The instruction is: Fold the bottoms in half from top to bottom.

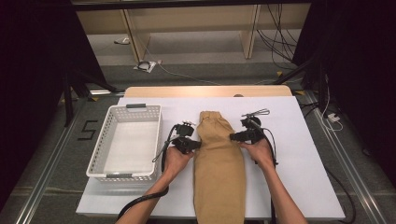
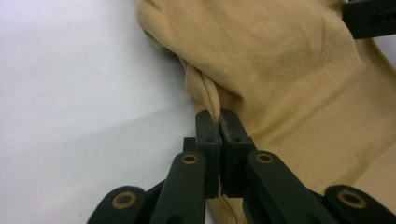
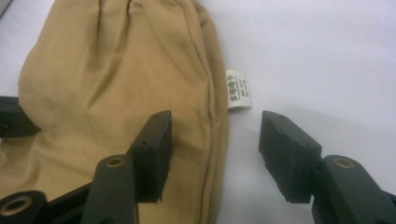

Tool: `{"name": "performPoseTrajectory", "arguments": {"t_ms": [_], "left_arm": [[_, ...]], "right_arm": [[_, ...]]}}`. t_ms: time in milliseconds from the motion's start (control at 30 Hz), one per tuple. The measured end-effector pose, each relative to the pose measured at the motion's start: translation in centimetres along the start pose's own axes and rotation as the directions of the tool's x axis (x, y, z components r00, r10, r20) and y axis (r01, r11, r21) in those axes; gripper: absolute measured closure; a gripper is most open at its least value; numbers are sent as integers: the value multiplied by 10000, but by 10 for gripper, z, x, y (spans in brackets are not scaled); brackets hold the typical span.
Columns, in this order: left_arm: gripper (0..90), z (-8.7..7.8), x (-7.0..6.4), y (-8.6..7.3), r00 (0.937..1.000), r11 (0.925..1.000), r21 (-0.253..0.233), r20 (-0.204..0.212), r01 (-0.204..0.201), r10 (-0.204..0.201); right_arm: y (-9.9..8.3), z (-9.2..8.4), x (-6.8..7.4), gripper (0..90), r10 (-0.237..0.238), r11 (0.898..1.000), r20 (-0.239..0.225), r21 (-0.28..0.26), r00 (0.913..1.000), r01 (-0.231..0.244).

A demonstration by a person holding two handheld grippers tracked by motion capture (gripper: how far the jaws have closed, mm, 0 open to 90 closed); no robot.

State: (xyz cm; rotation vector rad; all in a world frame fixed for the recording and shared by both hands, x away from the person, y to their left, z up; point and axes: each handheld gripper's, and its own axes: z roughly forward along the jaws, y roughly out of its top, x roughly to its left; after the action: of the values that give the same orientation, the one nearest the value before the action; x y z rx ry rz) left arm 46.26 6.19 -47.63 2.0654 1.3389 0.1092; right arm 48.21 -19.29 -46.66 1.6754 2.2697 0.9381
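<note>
A tan cloth garment [image 1: 218, 163] lies lengthwise down the middle of the white table, its lower end hanging over the front edge. My left gripper [image 1: 195, 144] is shut on a fold of the tan cloth [image 2: 280, 74] at its left edge, the fold pinched between the pads [image 2: 208, 135]. My right gripper [image 1: 233, 136] is at the cloth's right edge. In the right gripper view its jaws stand apart around the seam of the tan cloth [image 3: 116, 70], one pad [image 3: 156, 140] over the fabric and the other above bare table, beside a white label [image 3: 238, 88].
A white perforated basket [image 1: 108, 140] stands on the table to the left of the cloth, close to my left hand. Bare white table [image 1: 299, 154] extends right of the cloth. Cables lie on the floor beyond the far edge.
</note>
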Motion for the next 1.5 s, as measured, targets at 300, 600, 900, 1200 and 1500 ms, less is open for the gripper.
{"name": "performPoseTrajectory", "arguments": {"t_ms": [300,600,900,1200,1500], "left_arm": [[876,-1,0,0,10000,10000,-21,30,-25,25],[877,-1,0,1,9999,9999,-13,7,-125,125],[879,-4,1,1,9996,9996,-86,65,-285,286],[880,-20,-1,5,9979,9975,-335,119,-630,634],[880,-30,-1,17,9970,9941,-750,-88,-779,775]], "right_arm": [[4,12,4,529,95,9990,28,442,10000,-96],[4,15,5,691,425,9979,-305,494,9986,-410],[4,11,4,851,301,9989,-629,385,9976,-277],[8,-7,4,856,-110,9998,-963,-194,9953,91],[19,-20,8,856,-461,9960,-872,-798,9951,392]]}}
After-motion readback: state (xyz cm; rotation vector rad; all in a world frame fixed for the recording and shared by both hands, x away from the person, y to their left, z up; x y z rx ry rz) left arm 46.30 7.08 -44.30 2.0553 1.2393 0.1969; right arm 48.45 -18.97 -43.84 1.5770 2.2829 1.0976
